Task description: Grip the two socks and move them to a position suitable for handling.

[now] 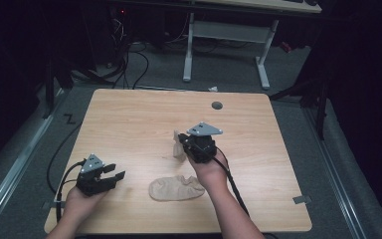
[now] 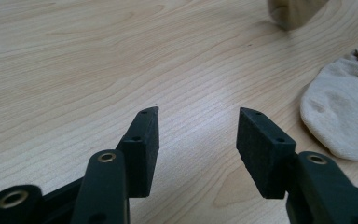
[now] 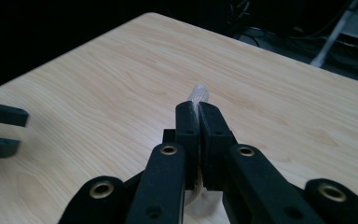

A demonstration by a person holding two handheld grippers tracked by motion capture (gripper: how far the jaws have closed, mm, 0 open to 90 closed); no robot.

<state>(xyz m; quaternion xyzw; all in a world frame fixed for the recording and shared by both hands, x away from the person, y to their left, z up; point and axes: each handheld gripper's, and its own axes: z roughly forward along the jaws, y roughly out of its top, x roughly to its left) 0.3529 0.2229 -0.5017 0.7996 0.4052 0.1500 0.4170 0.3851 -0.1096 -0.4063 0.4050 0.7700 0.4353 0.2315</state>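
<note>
Clamped tight, the jaws of the right gripper (image 3: 198, 114) are pinching a beige sock (image 1: 178, 145), which is hanging down over the table (image 1: 129, 124). Left gripper (image 2: 198, 128) is waiting wide and empty; a second sock (image 2: 342, 114) is lying flat to its right, long axis crosswise in the high view, nearer the right hand (image 1: 210, 172). Right gripper view is showing the pinched edge closely.
</note>
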